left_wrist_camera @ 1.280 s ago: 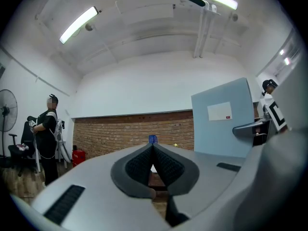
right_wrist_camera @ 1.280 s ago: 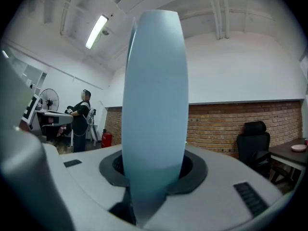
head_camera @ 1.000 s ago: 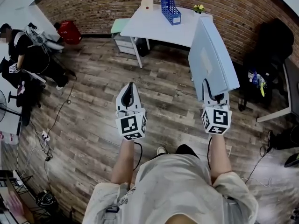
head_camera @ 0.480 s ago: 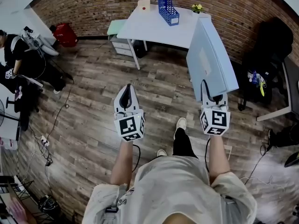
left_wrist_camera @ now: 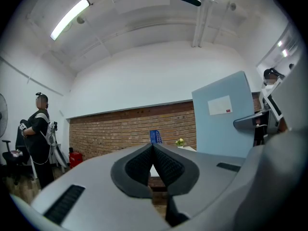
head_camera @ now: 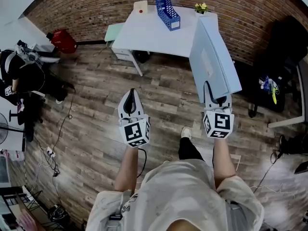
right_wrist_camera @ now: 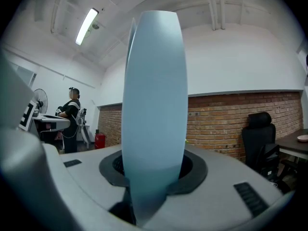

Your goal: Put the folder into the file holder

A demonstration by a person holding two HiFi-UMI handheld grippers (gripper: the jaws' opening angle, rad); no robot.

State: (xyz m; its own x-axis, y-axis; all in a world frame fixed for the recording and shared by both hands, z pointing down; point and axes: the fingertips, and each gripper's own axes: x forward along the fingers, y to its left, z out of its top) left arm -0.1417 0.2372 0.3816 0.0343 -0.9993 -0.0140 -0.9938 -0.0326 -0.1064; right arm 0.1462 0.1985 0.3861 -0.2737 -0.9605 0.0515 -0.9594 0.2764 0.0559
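A light blue folder (head_camera: 214, 57) stands upright in my right gripper (head_camera: 215, 91), whose jaws are shut on its lower edge; in the right gripper view the folder (right_wrist_camera: 155, 105) fills the middle and hides what lies ahead. My left gripper (head_camera: 130, 98) is shut with nothing between its pads (left_wrist_camera: 153, 165) and sits to the left of the right one, over the wooden floor. The blue file holder (head_camera: 166, 7) stands on the white table (head_camera: 149, 32) ahead, small in the left gripper view (left_wrist_camera: 155, 136).
On the table stand a small yellow plant (head_camera: 200, 7) and a pale box (head_camera: 140, 6). A drawer unit (head_camera: 121, 52) sits under its left end. A person (head_camera: 19, 76) stands at the far left, a black chair (head_camera: 284, 57) at the right. Cables (head_camera: 50, 153) lie on the floor.
Both grippers and the folder have moved forward towards the white table, which now lies nearer. The person holding them has stepped ahead; the jaws look unchanged.
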